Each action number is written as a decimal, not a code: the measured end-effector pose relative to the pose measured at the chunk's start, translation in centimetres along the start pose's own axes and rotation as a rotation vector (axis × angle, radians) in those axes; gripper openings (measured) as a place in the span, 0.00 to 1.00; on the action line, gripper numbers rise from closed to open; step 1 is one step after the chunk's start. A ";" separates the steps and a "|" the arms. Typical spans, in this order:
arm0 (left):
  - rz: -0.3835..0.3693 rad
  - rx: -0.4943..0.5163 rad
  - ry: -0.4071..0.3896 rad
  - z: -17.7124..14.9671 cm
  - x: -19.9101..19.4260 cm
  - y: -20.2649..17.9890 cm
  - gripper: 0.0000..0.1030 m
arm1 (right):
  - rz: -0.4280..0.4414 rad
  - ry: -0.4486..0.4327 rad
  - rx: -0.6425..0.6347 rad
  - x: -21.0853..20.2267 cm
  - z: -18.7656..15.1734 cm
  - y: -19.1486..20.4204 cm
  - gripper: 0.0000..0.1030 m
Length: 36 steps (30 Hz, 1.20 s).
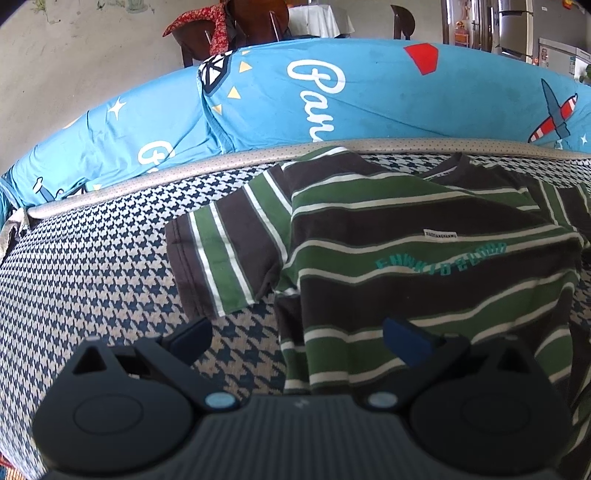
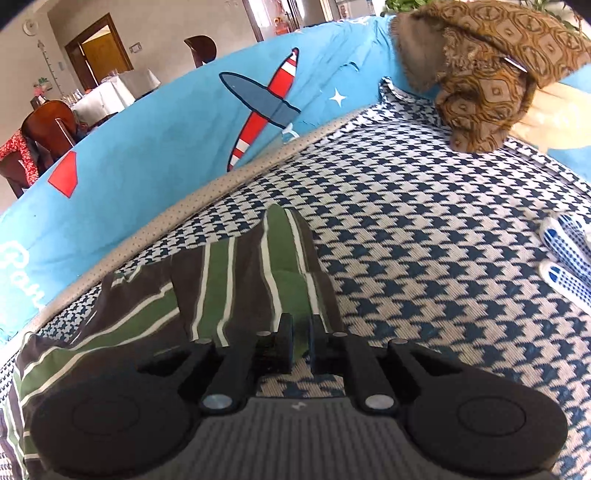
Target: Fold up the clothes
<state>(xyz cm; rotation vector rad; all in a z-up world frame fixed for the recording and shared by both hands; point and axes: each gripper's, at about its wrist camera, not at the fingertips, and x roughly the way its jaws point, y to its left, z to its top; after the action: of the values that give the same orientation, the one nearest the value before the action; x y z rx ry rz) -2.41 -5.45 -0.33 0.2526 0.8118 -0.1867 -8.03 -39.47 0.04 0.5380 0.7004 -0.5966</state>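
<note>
Indoors, a striped shirt lies on a houndstooth cushion; left tool apart, empty; right tool clamped on its sleeve.

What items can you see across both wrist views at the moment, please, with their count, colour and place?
striped T-shirt: one, green, brown and white, spread on the cover.
houndstooth cover: one, navy and cream, under the shirt.
blue printed cushion: one, sky blue, behind the cover.
patterned brown cloth: one, bunched at the far right corner.
dotted gloves: white and blue, right edge; count unclear.
wooden chairs: dark brown, background.
left gripper: black, open above the shirt's hem.
right gripper: black, pinching the sleeve.
</note>
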 end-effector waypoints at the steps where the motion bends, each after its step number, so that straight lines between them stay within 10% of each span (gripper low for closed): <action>1: 0.000 0.005 -0.004 -0.1 -0.1 0.0 1.00 | 0.003 0.002 -0.003 -0.4 -0.2 -0.1 0.12; 26: -0.082 0.080 -0.034 -6.1 -3.8 1.8 1.00 | 0.122 0.142 -0.122 -7.5 -10.8 -3.1 0.43; 31: -0.070 0.091 -0.044 -7.3 -4.4 2.3 1.00 | 0.110 0.123 -0.191 -7.8 -11.8 -2.1 0.38; 36: -0.067 0.082 -0.036 -8.3 -4.6 3.0 1.00 | 0.117 0.115 -0.212 -8.1 -12.4 -1.8 0.13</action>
<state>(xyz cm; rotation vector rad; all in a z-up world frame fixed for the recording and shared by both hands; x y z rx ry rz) -10.48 0.11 -1.99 0.2982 0.7780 -0.2868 -19.60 -30.33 -2.60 0.4149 0.8240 -0.3787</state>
